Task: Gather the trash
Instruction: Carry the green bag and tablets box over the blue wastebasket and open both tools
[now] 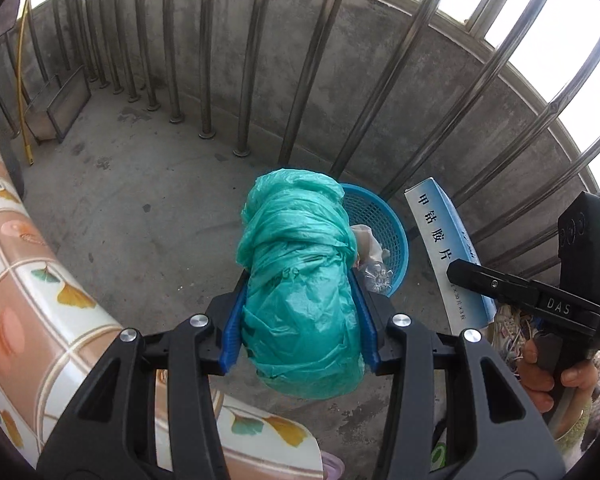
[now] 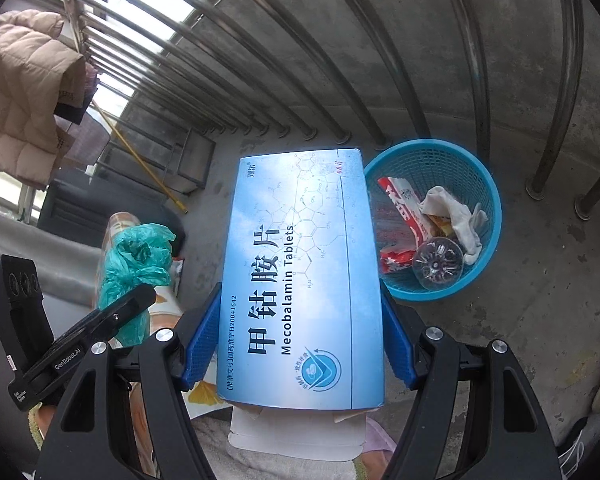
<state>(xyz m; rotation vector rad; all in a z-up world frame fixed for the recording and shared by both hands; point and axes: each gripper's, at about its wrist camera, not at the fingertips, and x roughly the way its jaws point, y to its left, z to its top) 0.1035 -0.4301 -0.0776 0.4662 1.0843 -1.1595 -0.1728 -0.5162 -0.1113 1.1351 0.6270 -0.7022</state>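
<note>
One blue basket (image 2: 476,276) on the concrete floor by the railing bars (image 1: 252,56), three scraps inside, left tool (image 1: 300,316) clamping one green plastic bag (image 1: 300,264) above its rim, right tool (image 2: 300,344) gripping one blue tablet box (image 2: 300,280) just beside it.

Counted: one blue mesh wastebasket (image 2: 476,184), one Mecobalamin tablet box (image 2: 300,280), one green plastic bag bundle (image 1: 300,280), one clear bottle (image 2: 438,264), one red wrapper (image 2: 400,216), one white cloth (image 2: 456,216).
</note>
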